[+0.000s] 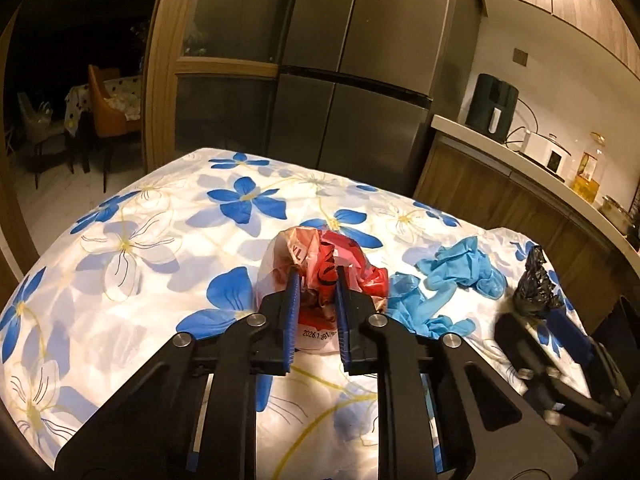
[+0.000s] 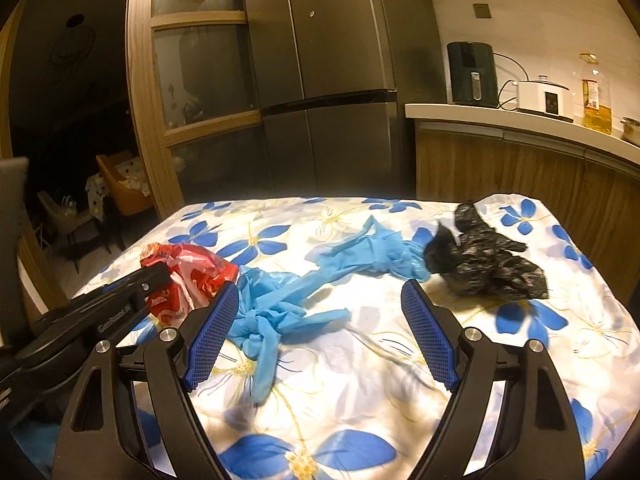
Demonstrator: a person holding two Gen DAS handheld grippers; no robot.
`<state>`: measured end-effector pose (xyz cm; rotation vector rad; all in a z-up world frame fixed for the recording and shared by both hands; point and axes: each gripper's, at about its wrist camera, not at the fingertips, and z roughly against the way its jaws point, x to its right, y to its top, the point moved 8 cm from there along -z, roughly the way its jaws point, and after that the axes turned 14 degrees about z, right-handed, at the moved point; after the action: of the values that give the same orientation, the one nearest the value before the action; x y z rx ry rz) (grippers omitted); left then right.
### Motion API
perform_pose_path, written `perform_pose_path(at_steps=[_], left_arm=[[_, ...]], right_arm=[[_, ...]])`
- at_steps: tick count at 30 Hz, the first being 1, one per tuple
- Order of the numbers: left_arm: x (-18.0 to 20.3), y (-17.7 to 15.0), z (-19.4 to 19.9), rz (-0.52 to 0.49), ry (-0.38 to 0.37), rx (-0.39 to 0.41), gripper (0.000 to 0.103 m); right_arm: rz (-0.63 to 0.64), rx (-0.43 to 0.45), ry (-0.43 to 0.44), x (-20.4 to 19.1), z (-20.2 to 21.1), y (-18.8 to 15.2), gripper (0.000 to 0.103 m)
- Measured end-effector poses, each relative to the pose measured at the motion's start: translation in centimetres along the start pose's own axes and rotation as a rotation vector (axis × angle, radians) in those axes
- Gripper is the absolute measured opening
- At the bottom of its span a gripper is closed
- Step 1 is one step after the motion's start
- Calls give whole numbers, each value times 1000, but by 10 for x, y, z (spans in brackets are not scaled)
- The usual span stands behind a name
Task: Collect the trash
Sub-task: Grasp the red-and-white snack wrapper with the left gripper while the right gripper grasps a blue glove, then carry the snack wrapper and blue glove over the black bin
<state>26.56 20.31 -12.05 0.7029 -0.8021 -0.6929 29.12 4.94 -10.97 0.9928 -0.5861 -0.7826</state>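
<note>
A crumpled red and white plastic wrapper (image 1: 320,268) lies on the flowered tablecloth (image 1: 140,248). My left gripper (image 1: 316,276) is shut on the wrapper, its blue pads (image 1: 291,300) pressing both sides. The wrapper also shows in the right wrist view (image 2: 192,276), with the left gripper (image 2: 158,276) on it. Blue gloves (image 2: 280,304) lie tangled in the middle of the table, and a crumpled black bag (image 2: 484,264) lies to their right. My right gripper (image 2: 320,296) is open and empty, hovering over the gloves.
A steel fridge (image 2: 328,80) stands behind the table. A counter (image 2: 520,116) at right holds an air fryer (image 2: 472,72), a cooker and an oil bottle (image 2: 596,96). Chairs stand in the dark room at left.
</note>
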Motion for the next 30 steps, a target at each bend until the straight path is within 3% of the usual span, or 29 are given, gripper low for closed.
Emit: perform_pose_path(at_steps=[8,15,19,26,30], left_arm=[[-7,11,26,41,-19,66,12],[-10,13,43,31,12,99,12],[-11,13,46,30,20,100,12],[-10,13,55,27,27,105,12],[-11,15,62,25,32,114,12]], right_arm=[[33,-62,32,-16,-29,-5,74],[51,-120,49,-21,-44,-16,73],[58,-149,70,-23,-50,-22,59],[109,-158,127,-38,-52,-23,22],[101,-143,142,-38,-47,-21,11]])
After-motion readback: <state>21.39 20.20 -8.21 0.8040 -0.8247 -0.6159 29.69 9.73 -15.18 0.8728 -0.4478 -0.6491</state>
